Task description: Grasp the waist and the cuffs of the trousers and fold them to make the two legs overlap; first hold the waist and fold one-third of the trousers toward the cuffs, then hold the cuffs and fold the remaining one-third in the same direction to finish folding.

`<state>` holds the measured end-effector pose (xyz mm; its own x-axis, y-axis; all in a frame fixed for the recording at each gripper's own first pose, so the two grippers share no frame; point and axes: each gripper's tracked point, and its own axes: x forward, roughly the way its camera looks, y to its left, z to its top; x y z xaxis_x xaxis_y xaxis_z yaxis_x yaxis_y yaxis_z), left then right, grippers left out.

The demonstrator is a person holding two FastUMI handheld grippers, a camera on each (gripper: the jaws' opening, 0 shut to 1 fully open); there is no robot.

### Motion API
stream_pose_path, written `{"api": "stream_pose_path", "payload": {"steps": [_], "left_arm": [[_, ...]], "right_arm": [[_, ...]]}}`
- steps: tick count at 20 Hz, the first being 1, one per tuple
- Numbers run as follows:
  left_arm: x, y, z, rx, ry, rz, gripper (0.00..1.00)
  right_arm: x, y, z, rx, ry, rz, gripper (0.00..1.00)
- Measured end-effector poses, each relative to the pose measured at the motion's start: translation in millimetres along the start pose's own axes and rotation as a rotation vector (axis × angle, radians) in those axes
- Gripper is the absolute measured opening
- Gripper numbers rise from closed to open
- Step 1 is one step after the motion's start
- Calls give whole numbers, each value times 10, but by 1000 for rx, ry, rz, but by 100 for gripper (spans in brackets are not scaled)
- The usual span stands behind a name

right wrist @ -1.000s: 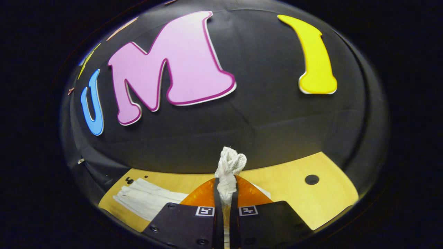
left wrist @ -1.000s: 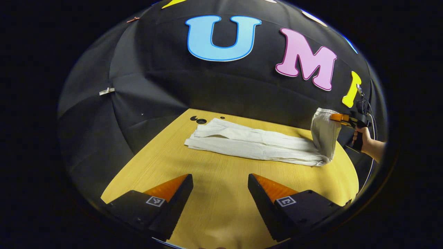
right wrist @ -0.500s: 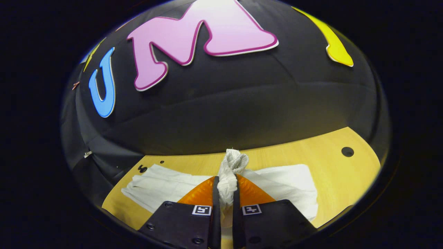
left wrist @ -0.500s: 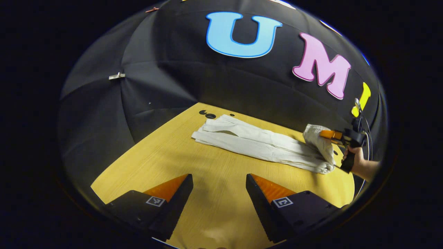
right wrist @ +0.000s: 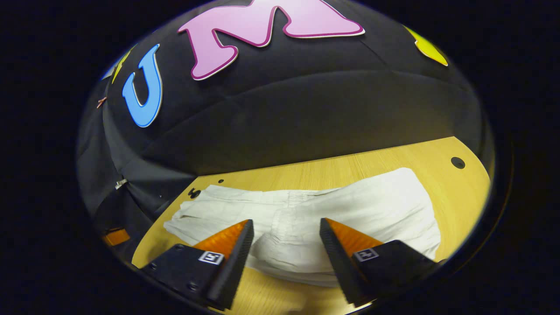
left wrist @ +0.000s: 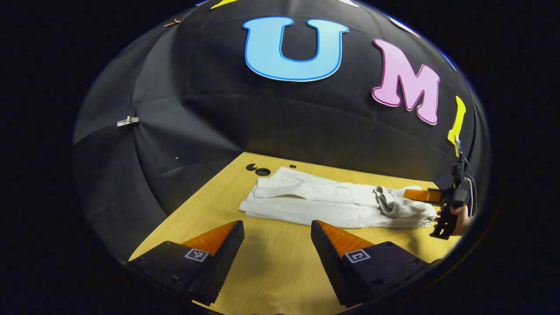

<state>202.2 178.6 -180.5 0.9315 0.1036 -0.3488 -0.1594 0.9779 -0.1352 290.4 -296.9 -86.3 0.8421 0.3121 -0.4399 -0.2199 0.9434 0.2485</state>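
**Both grippers open; trousers flat on table, waist end folded over**

Left gripper [left wrist: 276, 238]: fingers spread wide apart, nothing between them, held above bare table [left wrist: 280, 271]. Ahead of its tips, near but apart, lie the trousers [left wrist: 323, 203].

Right gripper [right wrist: 285, 238]: fingers spread wide apart, gripping nothing. Seen in the left gripper view at the far right [left wrist: 422, 195], low over the table just beside the waist end of the trousers, with a hand [left wrist: 460, 215] on its grip.

Trousers [right wrist: 306, 218], white: laid lengthwise on the table, legs stacked one on the other. In the right gripper view the cloth lies directly ahead of and between the spread fingers, the gathered waist [right wrist: 284, 245] nearest the tips; whether the tips touch the cloth cannot be told. In the left gripper view the waist part [left wrist: 396, 205] rests doubled over on top of the legs, rumpled; the cuffs [left wrist: 262, 192] lie at the opposite end, away from the right gripper.

Table, pale wood grain: round holes [left wrist: 262, 171] just beyond the cuffs; another hole [right wrist: 457, 162] beyond the right gripper, off to its right, well apart from the cloth.

Booth wall [left wrist: 280, 122], black cloth: rises behind the table's far edge; a small clip [left wrist: 127, 120] is pinned high to the left gripper's left.
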Motion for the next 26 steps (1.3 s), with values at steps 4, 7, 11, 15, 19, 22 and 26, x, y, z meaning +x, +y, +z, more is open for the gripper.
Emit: {"api": "stream_pose_path", "payload": {"steps": [4,7,11,15,19,22,26], "left_arm": [[615,276,79,-14,12,39,97],[1054,490,37,46,46,64,96],[1488,584,-110,27,107,61,97],[1719,594,-302,18,176,45,96],[1805,557,-480,49,239,32,100],[1793,518,-526,81,268,33,98],[1822,369,-547,91,277,2,74]], "right_arm": [[-464,-426,230,-58,-48,-134,98],[-929,-858,442,-125,-70,-224,98],[-1636,-1296,556,-150,-67,-331,99],[-2182,-1408,588,-177,-77,-393,98],[-2386,-1421,512,-201,-59,-405,98],[-2390,-1352,344,-164,-36,-389,98],[-2358,-1259,91,-109,1,-367,99]]}}
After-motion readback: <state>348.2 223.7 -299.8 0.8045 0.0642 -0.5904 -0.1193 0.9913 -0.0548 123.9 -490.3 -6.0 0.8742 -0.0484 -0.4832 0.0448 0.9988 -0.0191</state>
